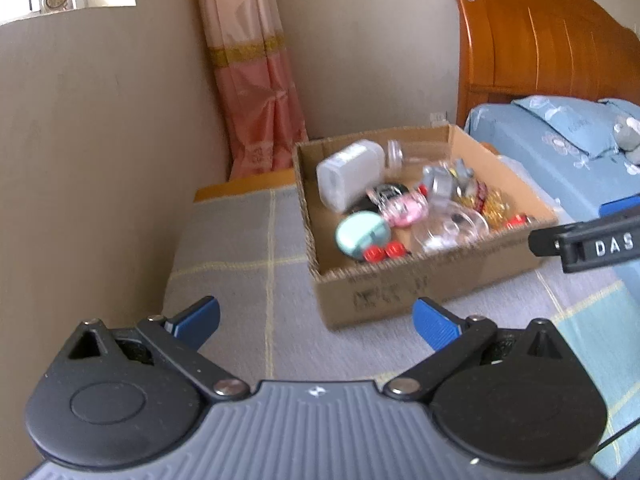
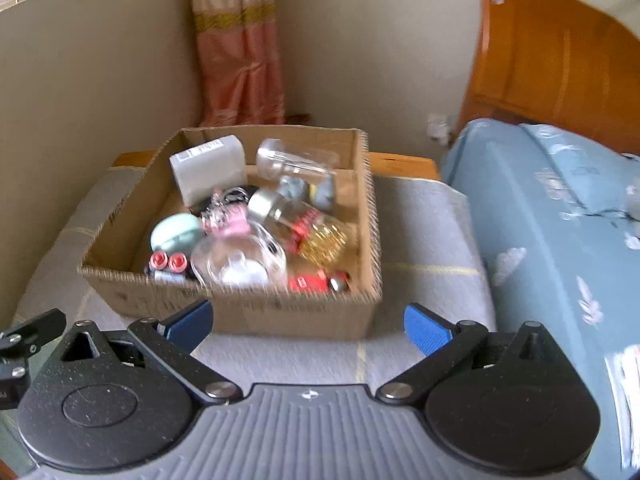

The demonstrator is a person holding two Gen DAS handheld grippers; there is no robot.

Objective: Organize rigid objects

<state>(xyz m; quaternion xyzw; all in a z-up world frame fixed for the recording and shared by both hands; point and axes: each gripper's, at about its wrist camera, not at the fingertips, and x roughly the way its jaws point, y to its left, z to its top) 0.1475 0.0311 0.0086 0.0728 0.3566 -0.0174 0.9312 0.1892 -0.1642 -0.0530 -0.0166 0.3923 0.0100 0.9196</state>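
A cardboard box (image 1: 404,288) (image 2: 280,312) sits on a grey checked cloth. It holds several rigid items: a white plastic container (image 1: 350,174) (image 2: 208,168), a mint round case (image 1: 362,232) (image 2: 176,232), a pink item (image 1: 402,208) (image 2: 228,220), clear glass jars (image 1: 456,224) (image 2: 240,260), red caps (image 1: 384,252) (image 2: 168,262) and a gold-filled bottle (image 2: 324,236). My left gripper (image 1: 316,320) is open and empty, in front of the box. My right gripper (image 2: 308,326) is open and empty, just before the box's near wall.
The cloth-covered table (image 1: 240,240) (image 2: 424,220) stands against a beige wall, with a pink curtain (image 1: 256,80) behind. A bed with blue bedding (image 2: 560,220) and a wooden headboard (image 1: 540,40) lies to the right. The right gripper's body (image 1: 592,244) shows at the right edge of the left wrist view.
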